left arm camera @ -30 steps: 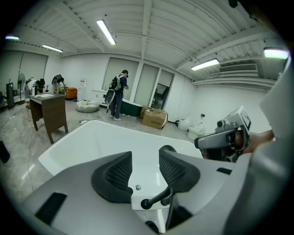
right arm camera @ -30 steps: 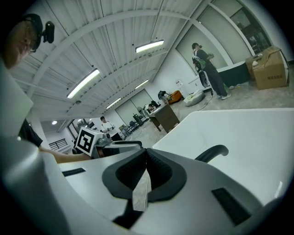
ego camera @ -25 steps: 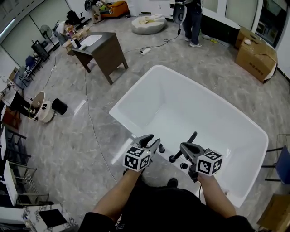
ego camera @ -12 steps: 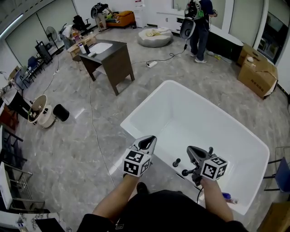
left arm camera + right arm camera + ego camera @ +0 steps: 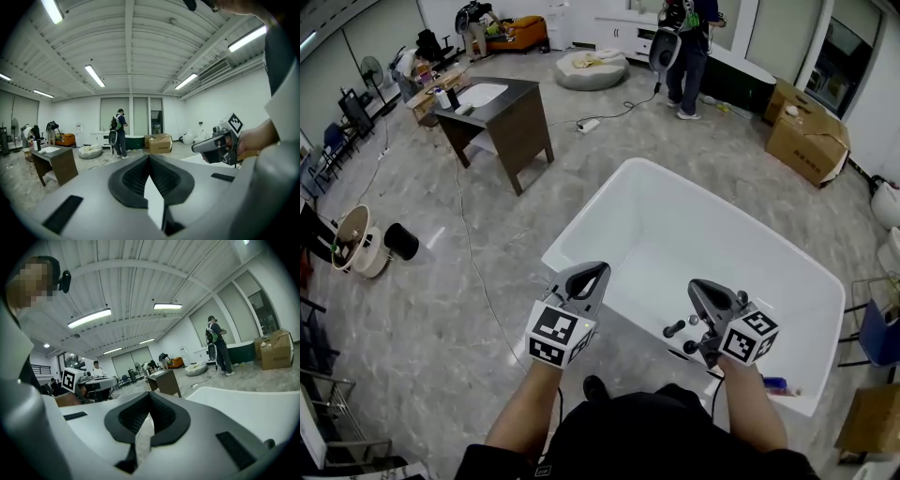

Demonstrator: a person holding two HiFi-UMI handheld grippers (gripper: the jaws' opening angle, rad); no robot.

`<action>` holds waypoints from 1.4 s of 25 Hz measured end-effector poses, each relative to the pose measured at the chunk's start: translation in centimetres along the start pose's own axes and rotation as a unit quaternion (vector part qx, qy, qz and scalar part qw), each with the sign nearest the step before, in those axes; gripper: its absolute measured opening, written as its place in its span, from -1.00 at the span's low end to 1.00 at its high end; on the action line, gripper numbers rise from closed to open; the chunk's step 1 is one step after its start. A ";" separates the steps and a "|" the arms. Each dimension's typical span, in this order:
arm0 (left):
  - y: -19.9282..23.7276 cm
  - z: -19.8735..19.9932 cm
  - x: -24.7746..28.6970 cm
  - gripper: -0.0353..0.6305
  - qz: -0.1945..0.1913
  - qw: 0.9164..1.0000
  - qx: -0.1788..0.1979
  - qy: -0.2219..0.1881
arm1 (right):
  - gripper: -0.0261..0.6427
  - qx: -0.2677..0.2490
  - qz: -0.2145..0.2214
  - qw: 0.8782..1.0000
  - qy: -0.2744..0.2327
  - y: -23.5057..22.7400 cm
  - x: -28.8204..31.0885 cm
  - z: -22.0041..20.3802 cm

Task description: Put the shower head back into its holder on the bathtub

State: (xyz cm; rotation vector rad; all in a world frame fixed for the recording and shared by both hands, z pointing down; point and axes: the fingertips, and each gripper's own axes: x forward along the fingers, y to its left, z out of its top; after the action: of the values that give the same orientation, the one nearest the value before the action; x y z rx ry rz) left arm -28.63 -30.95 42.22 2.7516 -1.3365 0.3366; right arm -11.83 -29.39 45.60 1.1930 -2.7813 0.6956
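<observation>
Since both tools hang over the near rim with nothing in them, my job right now, as I judge it, is to check the seating rather than grab anything. My left tool (image 5: 592, 275), at the lower centre of the head view, has just closed its jaws pad to pad with nothing between them. My right tool (image 5: 706, 292), to the right of it, is closed the same way and carries nothing.

Done well, this step means looking straight down at the rim first. If the shower head sits crooked or loose, I would open one tool and take the handle by its middle. I would keep the hose slack and lower the head straight into the holder instead of nudging it sideways.

Just below and left of my right tool stand the dark tap fittings (image 5: 674, 330), small round knobs on short stems, black against gloss white. The shower head itself I cannot pick out. It should be among them on that near rim, and my right tool covers part of the group.

Past them the white bathtub (image 5: 694, 234) opens, smooth and glossy. Farther off stand a dark washbasin cabinet (image 5: 502, 117) in the upper left and cardboard boxes (image 5: 806, 141) in the upper right.
</observation>
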 end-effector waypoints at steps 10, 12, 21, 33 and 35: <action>-0.1 5.3 1.1 -0.84 0.013 0.999 -0.012 -0.048 | -0.88 -0.023 0.021 0.998 -0.047 -1.0 -1.9 5.1; -0.1 5.7 1.4 -0.85 0.012 0.998 -0.020 -0.056 | -0.88 -0.010 0.020 0.998 -0.058 -1.9 -2.4 5.5; -2.0 5.4 2.9 -0.85 0.001 0.998 -0.048 -0.048 | -0.88 -0.024 0.024 0.997 -0.069 -2.8 -4.6 5.1; -4.3 5.9 3.2 -0.85 -0.005 0.996 -0.054 -0.070 | -0.88 -0.030 0.030 0.997 -0.066 -2.4 -5.4 4.3; -4.0 6.0 3.0 -0.85 0.000 0.996 -0.058 -0.071 | -0.88 -0.029 0.031 0.997 -0.065 -2.3 -5.3 4.3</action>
State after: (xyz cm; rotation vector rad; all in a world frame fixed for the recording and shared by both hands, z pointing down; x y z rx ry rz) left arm -22.71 -31.63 37.21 2.7233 -1.3391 0.0607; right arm -5.88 -28.91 41.57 1.1877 -2.9331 0.5563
